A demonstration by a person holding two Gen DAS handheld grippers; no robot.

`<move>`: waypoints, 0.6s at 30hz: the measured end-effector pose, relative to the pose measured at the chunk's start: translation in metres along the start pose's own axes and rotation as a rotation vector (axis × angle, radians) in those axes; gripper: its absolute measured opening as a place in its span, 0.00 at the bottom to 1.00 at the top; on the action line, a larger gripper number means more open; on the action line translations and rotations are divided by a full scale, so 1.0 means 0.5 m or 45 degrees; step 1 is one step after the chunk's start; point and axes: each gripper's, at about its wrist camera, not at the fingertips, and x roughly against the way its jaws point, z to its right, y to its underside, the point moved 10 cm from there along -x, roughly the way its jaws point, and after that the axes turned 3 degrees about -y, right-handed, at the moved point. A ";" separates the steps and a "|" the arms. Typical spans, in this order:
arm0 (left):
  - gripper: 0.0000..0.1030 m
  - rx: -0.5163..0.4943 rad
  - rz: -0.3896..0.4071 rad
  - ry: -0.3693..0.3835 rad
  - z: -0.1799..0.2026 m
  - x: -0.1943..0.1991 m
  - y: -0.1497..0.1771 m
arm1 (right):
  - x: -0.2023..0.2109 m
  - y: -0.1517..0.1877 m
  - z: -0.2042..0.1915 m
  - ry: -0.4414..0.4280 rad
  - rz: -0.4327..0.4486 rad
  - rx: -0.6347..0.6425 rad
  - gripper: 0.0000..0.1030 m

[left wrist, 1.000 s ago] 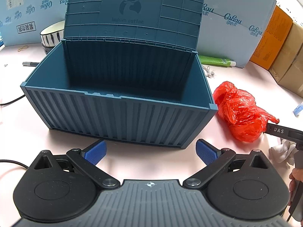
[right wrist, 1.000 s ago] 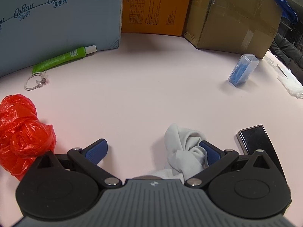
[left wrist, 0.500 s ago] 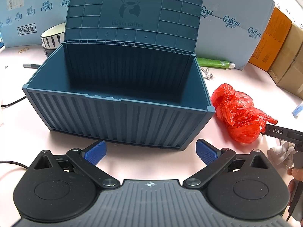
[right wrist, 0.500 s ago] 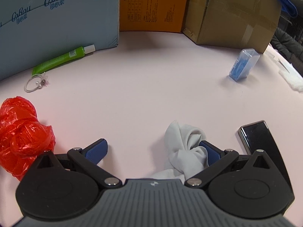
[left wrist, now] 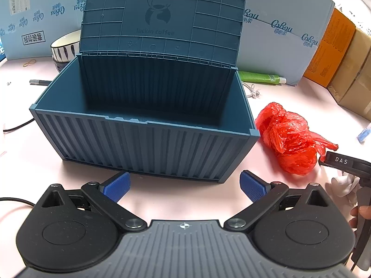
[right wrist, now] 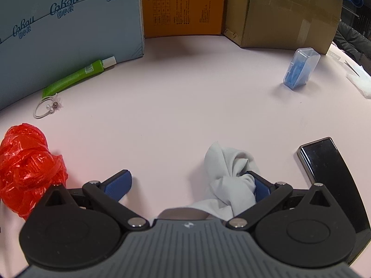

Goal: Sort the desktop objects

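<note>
Cloth (right wrist: 228,176), crumpled on the table (right wrist: 185,104) against the right gripper (right wrist: 190,185)'s right finger, looks soft and light; pinch its bunched middle. Both grippers' jaws are spread; the left gripper (left wrist: 184,186) faces the open box (left wrist: 143,143).

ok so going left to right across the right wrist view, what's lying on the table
red plastic bag → bracelet → green tube → grey cloth → clear box of blue pieces → phone

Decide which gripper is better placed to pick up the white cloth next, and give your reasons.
The right gripper: its open jaws already straddle the white cloth, with one pad touching it. The left gripper is open and empty, facing the blue storage box.
</note>
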 end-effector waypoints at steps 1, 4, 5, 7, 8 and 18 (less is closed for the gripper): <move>0.98 0.000 0.001 0.000 0.000 0.000 0.000 | -0.001 -0.001 -0.001 0.000 -0.001 0.000 1.00; 0.98 0.003 0.006 -0.001 0.001 0.002 0.000 | -0.001 0.001 0.006 -0.003 -0.006 0.013 1.00; 0.98 0.003 0.007 -0.001 0.002 0.003 0.000 | -0.001 0.001 0.007 -0.004 -0.008 0.016 1.00; 0.98 0.004 0.005 0.001 0.002 0.003 0.001 | -0.001 0.002 0.007 -0.004 -0.009 0.021 1.00; 0.98 0.006 0.002 0.002 0.002 0.003 0.003 | -0.001 0.002 0.007 -0.004 -0.009 0.023 1.00; 0.98 0.016 -0.008 0.030 0.006 0.010 0.021 | 0.010 0.008 0.015 0.001 -0.026 0.006 1.00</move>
